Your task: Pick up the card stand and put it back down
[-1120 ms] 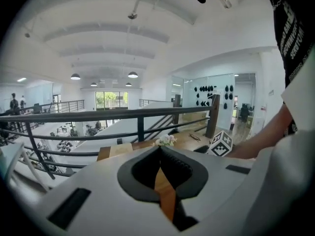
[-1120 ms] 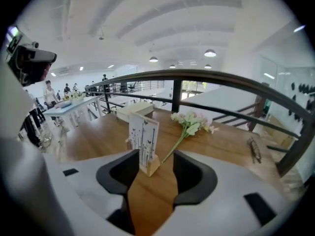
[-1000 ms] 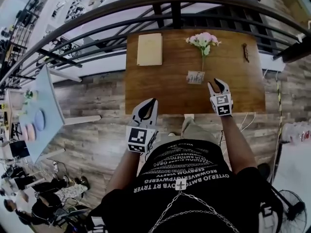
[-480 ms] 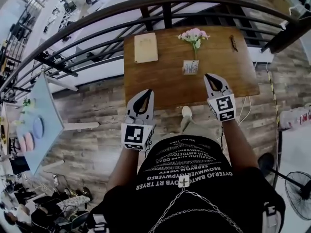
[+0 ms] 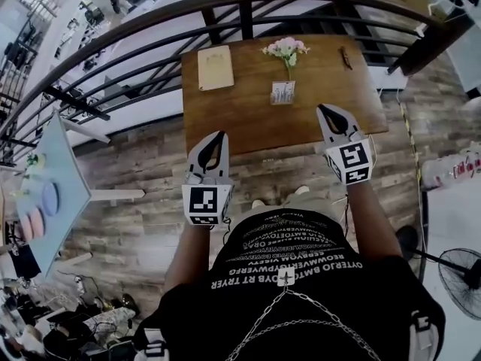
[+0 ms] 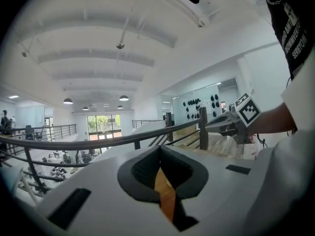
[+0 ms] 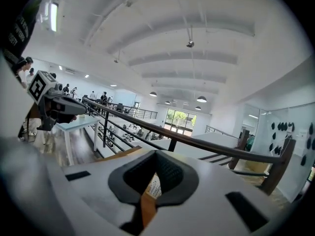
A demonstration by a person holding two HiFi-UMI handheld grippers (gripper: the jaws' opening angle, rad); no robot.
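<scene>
Head view: card stand point(image 5: 282, 92) upright mid-bench point(image 5: 225, 119), beside flowers point(image 5: 285, 49); left claw point(image 5: 218, 136) and right claw point(image 5: 325, 111) hover short of it.
Left gripper view: left claw pinched together, empty.
Right gripper view: right claw likewise, stand ahead.
It may await lifting or already be set back; either way, mind the flowers.
</scene>
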